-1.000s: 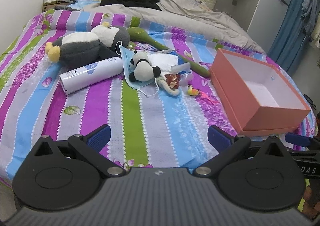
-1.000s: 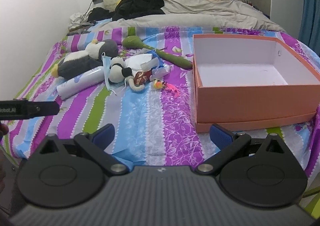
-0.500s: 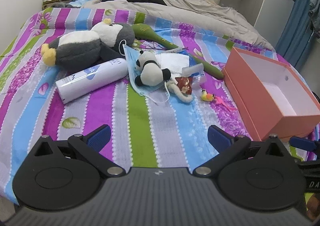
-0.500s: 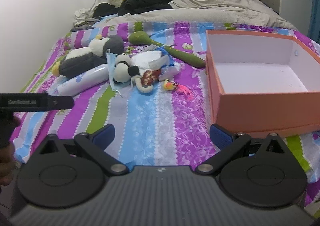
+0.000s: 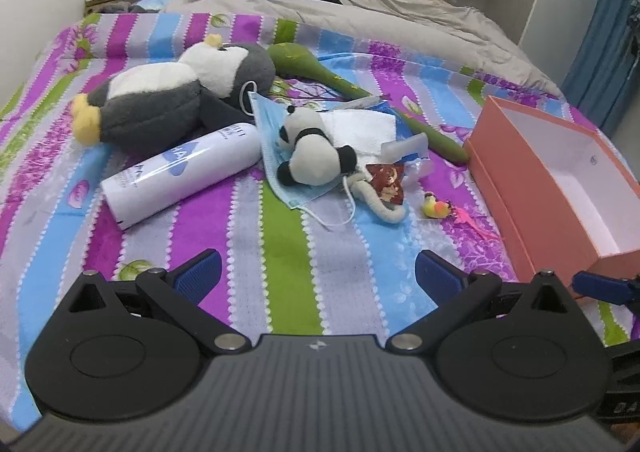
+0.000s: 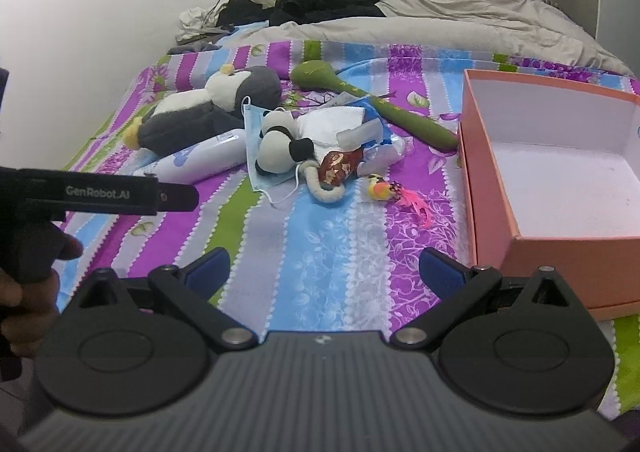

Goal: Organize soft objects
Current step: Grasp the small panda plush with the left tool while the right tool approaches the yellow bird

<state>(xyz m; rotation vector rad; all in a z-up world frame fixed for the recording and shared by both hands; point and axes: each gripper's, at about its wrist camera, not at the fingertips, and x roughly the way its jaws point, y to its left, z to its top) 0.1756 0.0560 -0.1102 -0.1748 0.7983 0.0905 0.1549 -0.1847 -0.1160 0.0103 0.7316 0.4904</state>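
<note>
1. A small panda plush (image 5: pixel 310 153) lay on a blue face mask (image 5: pixel 280 175) on the striped bedspread (image 5: pixel 280 252); every place below is given from the panda.
2. A grey penguin plush (image 5: pixel 168 101) lay behind and left of it, a white bottle (image 5: pixel 180 175) just left.
3. An open orange box (image 5: pixel 532 187) sat well right.
4. The left gripper (image 5: pixel 316 272) hovered in front, fingers spread, empty.
5. The right gripper (image 6: pixel 324 270) hovered likewise, fingers spread, holding nothing.
</note>
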